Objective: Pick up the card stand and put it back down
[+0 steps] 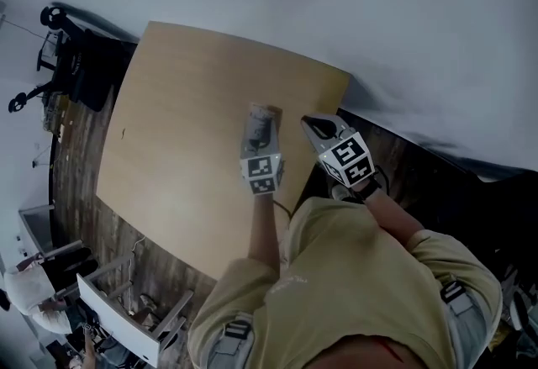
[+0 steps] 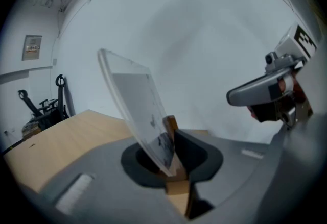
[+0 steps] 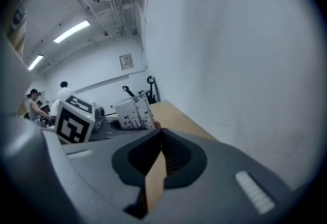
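Note:
The card stand is a clear plastic sheet set in a small wooden base. It tilts left and carries a card with small dark figures. My left gripper is shut on the stand's base, over the far right part of the wooden table. Whether the base touches the table I cannot tell. My right gripper hovers just right of the stand at the table's right edge. Its jaws are shut with nothing between them, and only a sliver of table shows past them.
A white wall rises right behind the table. Black wheeled equipment stands beyond the table's left corner. A white drawer unit and a person are on the dark floor at lower left.

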`<control>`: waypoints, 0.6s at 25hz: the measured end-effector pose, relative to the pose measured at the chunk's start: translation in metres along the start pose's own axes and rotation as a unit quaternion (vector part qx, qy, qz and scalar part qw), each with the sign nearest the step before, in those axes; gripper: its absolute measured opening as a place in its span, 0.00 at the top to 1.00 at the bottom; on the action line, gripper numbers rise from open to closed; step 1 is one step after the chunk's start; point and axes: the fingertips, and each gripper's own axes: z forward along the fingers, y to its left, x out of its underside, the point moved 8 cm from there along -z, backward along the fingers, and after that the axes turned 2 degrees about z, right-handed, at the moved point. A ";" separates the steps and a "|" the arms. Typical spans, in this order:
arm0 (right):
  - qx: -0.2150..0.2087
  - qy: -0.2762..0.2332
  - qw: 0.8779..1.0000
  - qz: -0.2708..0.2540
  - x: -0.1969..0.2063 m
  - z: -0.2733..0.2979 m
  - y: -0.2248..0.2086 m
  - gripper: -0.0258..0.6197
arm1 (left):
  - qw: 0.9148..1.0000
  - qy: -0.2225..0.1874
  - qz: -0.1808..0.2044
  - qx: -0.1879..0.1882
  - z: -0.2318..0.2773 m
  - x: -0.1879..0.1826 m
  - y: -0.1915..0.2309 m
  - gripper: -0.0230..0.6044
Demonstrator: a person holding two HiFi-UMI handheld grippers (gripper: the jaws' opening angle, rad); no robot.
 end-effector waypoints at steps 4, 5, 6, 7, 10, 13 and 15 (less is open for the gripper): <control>0.005 0.027 1.000 0.013 0.015 0.018 -0.002 0.96 | 0.999 -0.001 0.014 0.043 0.027 0.015 0.026 0.88; 0.007 0.035 0.999 0.012 0.020 0.020 -0.003 0.96 | 0.998 -0.003 0.020 0.054 0.033 0.018 0.030 0.88; 0.009 0.044 0.999 0.010 0.025 0.022 -0.005 0.96 | 0.998 -0.003 0.026 0.063 0.039 0.021 0.034 0.88; 0.010 0.052 0.999 0.009 0.030 0.023 -0.008 0.96 | 0.997 -0.001 0.033 0.070 0.045 0.024 0.036 0.88; 0.016 0.067 0.997 0.019 0.041 0.027 -0.026 0.96 | 0.994 0.010 0.057 0.092 0.071 0.032 0.039 0.88; 0.026 0.081 0.996 0.015 0.055 0.037 -0.040 0.96 | 0.991 0.019 0.076 0.112 0.092 0.048 0.040 0.88; 0.021 0.093 0.995 -0.005 0.064 0.048 -0.038 0.96 | 0.989 0.025 0.077 0.121 0.096 0.063 0.040 0.88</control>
